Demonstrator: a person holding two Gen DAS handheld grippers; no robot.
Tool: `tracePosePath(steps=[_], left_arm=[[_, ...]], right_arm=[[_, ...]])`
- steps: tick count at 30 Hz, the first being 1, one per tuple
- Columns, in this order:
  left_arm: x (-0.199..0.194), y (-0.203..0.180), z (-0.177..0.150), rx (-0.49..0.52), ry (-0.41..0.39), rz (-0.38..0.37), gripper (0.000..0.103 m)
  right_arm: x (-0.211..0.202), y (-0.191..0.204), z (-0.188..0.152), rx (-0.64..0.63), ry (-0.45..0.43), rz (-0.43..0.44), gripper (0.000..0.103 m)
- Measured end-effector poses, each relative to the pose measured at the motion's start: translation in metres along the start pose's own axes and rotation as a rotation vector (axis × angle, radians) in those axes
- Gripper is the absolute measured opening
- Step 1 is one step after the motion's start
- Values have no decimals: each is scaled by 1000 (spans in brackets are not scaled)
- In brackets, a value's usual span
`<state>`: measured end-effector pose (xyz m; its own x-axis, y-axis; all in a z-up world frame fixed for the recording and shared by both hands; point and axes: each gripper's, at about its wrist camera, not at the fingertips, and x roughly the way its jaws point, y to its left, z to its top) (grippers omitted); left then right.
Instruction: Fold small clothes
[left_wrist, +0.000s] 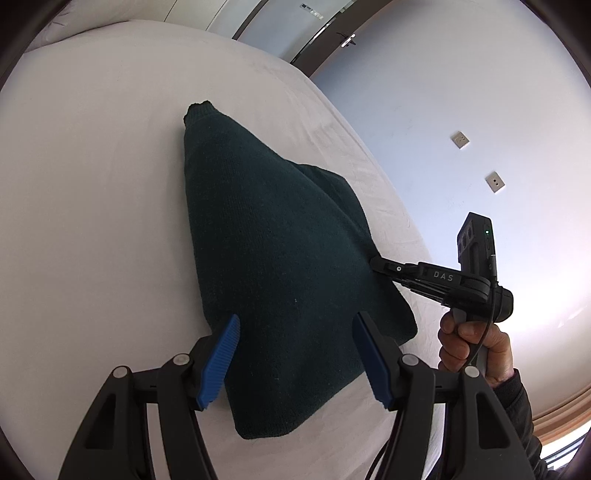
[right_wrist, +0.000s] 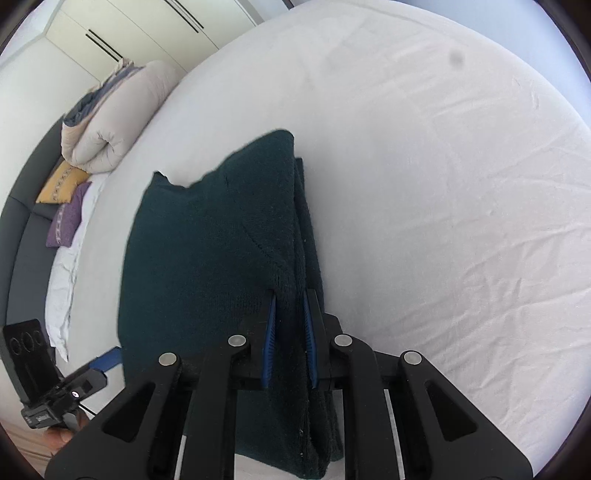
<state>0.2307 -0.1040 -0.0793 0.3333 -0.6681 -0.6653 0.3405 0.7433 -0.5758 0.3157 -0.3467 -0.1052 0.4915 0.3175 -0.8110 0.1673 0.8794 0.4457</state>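
Observation:
A dark green knitted garment (left_wrist: 280, 258) lies partly folded on the white bed sheet (left_wrist: 92, 184). My left gripper (left_wrist: 295, 354) is open, its blue pads either side of the garment's near edge, holding nothing. My right gripper (right_wrist: 290, 332) is shut on a raised fold of the same garment (right_wrist: 207, 258) at its right edge. In the left wrist view the right gripper (left_wrist: 376, 264) pinches the garment's right side. The left gripper (right_wrist: 107, 360) shows at the lower left of the right wrist view.
A rolled beige duvet (right_wrist: 114, 118), a yellow cushion (right_wrist: 61, 182) and a purple cushion (right_wrist: 68, 218) lie at the head of the bed. A wall with two sockets (left_wrist: 476, 162) runs along the bed's right side. The sheet (right_wrist: 443, 184) is wrinkled.

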Motion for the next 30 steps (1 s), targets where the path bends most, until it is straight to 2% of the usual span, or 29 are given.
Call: tracePosePath(steps=[4,5,6,9,11,12,13,15,17,19,22,24,25,26,27,28,30], left_arm=[[20,-1,0,28,39,60,65],[19,0,-1,26,36,66,65],[15,0,0,29,23,62,65],[-2,-1,14,42,-50,78,65],[-2,1,31,38,-64,94,68],[0,3,39,35,-63,106,69],[3,4,47,39,-64,130,70],[11,10,60,35,-71,170,70],[23,24,67,-19,-43,165,78],[38,37,68,-79,10,154,78],[59,48,62,-130,75,92,79],[66,49,61,-139,77,86,80],[68,50,62,-148,82,80,77],[71,51,64,-155,92,73,70],[72,52,65,-166,106,79,68],[73,51,67,-172,118,85,64],[76,48,70,-152,137,112,61]], right_arm=[[8,-15,1,52,-7,40,17],[6,-17,0,63,-12,41,23],[0,-22,-5,64,-20,42,30],[-25,-28,-11,72,-56,61,30],[-42,-26,-10,53,-97,67,30],[-48,-26,-7,45,-101,78,35],[-53,-26,-6,39,-99,93,52],[-60,-28,-2,26,-98,121,63],[-58,-30,2,20,-66,140,63],[-47,-40,4,44,-13,146,63],[-14,-46,4,65,87,160,63],[-15,-48,4,53,86,181,63],[-16,-50,5,66,94,205,60],[-14,-52,7,87,106,237,54],[-13,-55,9,95,122,254,42],[-10,-56,12,96,136,256,37],[-7,-56,14,91,153,247,34]])
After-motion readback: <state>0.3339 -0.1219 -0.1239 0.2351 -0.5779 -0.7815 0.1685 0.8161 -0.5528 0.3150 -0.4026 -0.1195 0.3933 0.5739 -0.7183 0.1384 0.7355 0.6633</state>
